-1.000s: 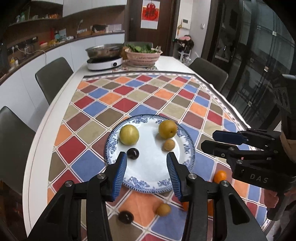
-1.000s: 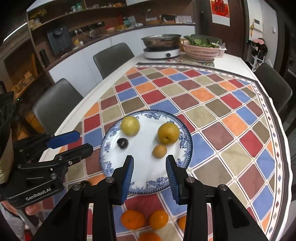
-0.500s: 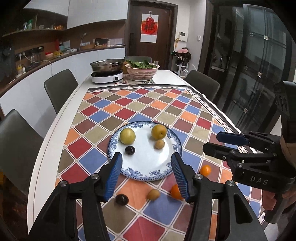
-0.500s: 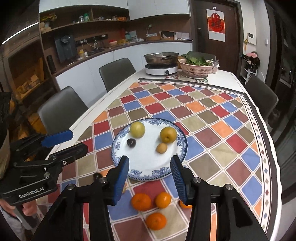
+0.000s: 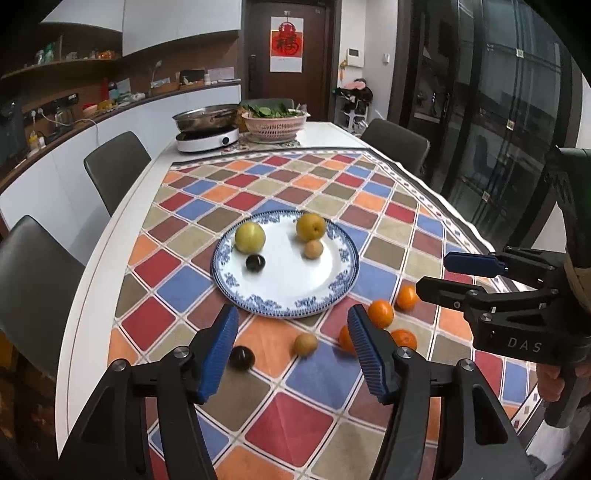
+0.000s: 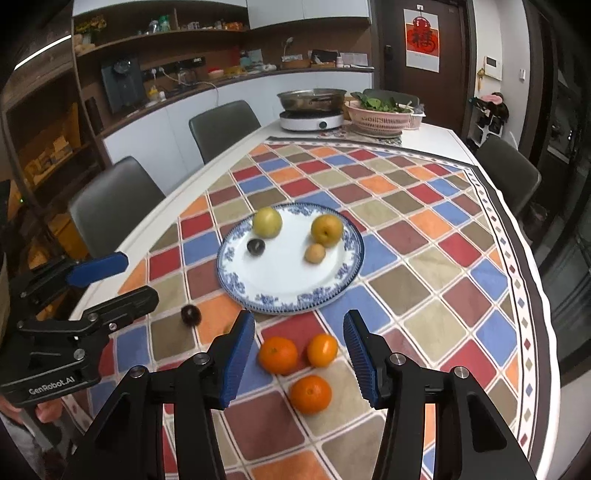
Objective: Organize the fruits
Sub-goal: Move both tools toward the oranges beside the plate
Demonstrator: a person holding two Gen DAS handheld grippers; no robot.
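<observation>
Both hand-held grippers, left [image 5: 291, 343] and right [image 6: 299, 349], are empty, jaws opening above the checkered-cloth table [image 5: 295, 402]. Blue-rimmed white plate [image 5: 288, 284] holds two yellow pears, a small tan fruit and a dark plum. Round orange tangerines [image 6: 277, 355] sit loose near the plate's front edge.

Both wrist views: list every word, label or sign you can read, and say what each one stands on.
"DAS": on the body of the right gripper, seen in the left wrist view.
"GenRobot.AI": on the body of the left gripper, seen in the right wrist view.
"福": on the red poster on the door.
Packages on the shelves: too small to read.
</observation>
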